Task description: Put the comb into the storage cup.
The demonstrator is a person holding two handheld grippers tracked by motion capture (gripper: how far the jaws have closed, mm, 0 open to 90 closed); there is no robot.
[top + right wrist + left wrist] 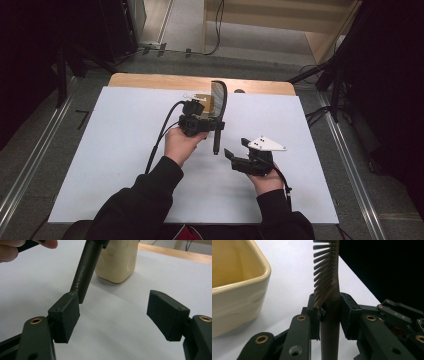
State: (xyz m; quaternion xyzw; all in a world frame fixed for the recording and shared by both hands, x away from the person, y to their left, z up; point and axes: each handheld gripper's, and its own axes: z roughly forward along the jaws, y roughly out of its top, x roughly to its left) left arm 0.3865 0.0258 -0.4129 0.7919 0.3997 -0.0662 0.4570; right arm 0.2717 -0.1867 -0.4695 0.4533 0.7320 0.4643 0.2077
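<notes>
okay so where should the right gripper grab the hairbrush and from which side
Grip the bare round handle end of the hairbrush, below where the left gripper is clamped at the neck. The right gripper is open beside that free end, so probably close in from the side, pads across the shaft, clear of the bristles.

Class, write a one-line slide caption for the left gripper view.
Left gripper clamps a dark hairbrush upright beside a cream container on the white table.

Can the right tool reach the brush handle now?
Probably yes. The right tool is open, and the brush handle end hangs free just beyond its left pad, above bare table. The left tool grips the brush higher up, leaving the lower handle clear.
</notes>
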